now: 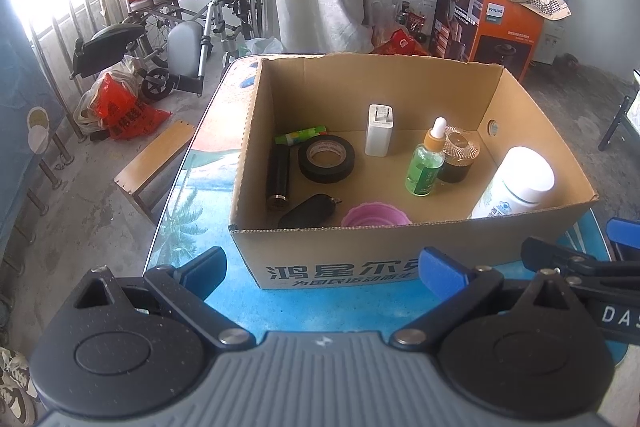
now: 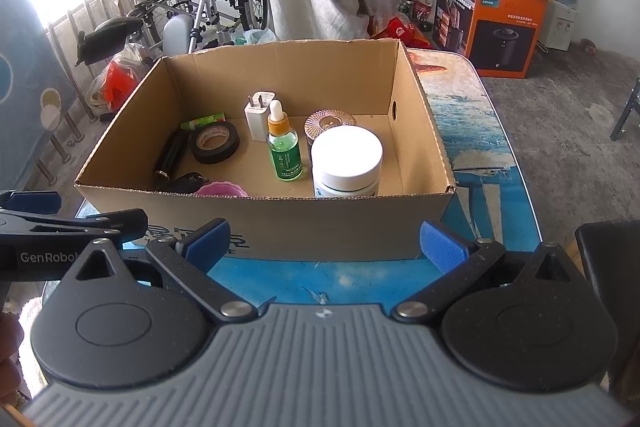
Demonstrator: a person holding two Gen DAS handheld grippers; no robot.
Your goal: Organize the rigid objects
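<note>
Right wrist view showed the cardboard box [image 2: 256, 223] on the desk [image 2: 480, 155]; an orange "PHILIPS" carton [image 2: 508, 23] stood at two o'clock. Left claw [image 1: 324, 273] and right claw [image 2: 324, 247] gaped empty.

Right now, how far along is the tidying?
It looks nearly done: the tape roll, charger, dropper bottle and white jar all sit inside the cardboard box. The left gripper and right gripper are open and empty. Nothing visibly waits outside.

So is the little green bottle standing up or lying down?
Standing up. The green bottle sits on its base in the box, white dropper top pointing up.
</note>
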